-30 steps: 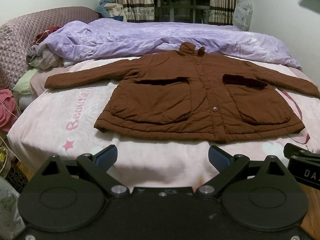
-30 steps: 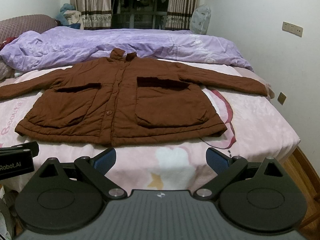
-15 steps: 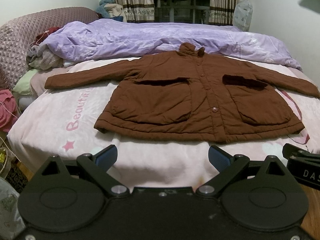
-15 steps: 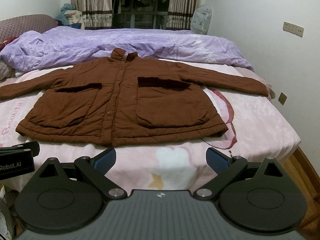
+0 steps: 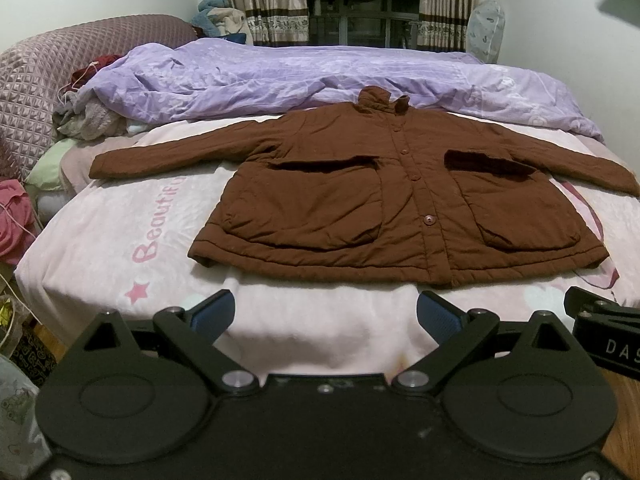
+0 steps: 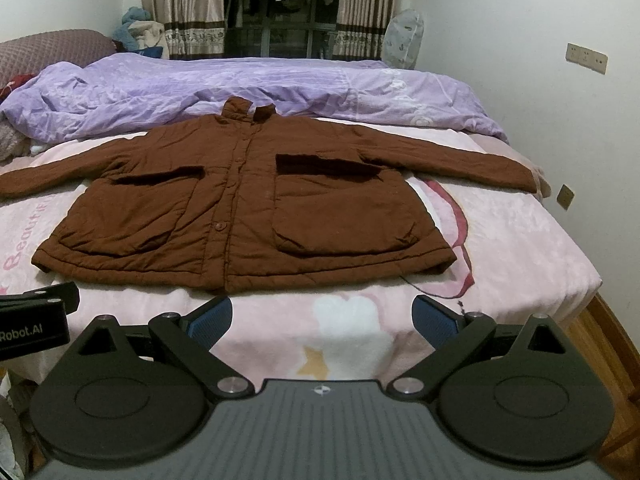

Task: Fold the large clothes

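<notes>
I see no real change over the last second: jacket (image 5: 400,204) lies flat, unfolded, sleeves spread, on the bed (image 5: 100,240), with left gripper (image 5: 324,316) and right gripper (image 6: 322,318) both open and empty short of its hem, so folding hasn't begun.

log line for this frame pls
phase: pre-grasp | left tool: open, empty | right tool: open, empty | brown jacket: flat, unfolded on bed

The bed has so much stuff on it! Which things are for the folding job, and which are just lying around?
For the job:
brown jacket, spread flat
left gripper, open
right gripper, open

Just lying about:
purple duvet behind the jacket
pink blanket under it
clothes pile by the headboard
pink cloth off the bed's side
</notes>
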Motion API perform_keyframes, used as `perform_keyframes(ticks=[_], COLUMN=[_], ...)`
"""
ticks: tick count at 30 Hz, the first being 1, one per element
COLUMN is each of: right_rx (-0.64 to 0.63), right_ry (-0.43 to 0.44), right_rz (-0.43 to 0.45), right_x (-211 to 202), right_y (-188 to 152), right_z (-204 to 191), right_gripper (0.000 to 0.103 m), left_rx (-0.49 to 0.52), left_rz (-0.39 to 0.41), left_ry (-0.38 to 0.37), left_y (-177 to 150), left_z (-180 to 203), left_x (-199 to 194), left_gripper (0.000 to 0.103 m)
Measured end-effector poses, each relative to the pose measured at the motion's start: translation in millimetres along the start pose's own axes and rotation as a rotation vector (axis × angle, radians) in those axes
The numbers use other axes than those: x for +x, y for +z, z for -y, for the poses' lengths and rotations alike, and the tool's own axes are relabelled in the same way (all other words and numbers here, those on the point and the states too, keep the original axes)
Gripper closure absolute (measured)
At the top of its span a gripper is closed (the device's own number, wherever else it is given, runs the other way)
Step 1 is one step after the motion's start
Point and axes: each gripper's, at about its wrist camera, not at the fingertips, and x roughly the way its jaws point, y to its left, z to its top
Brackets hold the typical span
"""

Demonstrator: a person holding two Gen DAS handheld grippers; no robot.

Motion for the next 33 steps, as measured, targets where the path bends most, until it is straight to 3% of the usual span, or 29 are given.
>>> perform_keyframes(ticks=[26, 33], right_rx=[0.005, 0.012], right_ry=[0.002, 0.012], right_rz=[-0.008, 0.007], right_x=[2.2, 23.2], right_y=[-1.0, 8.3], right_z=[2.3, 0.2], right_gripper=[0.0, 0.0], left_rx=[-0.003, -0.038], left_rz=[-0.012, 0.0], left_ry=[-0.003, -0.033], left_y=[-3.4, 9.5], left_z=[2.4, -11.8], left_x=[5.5, 21.5], left_gripper=[0.003, 0.003])
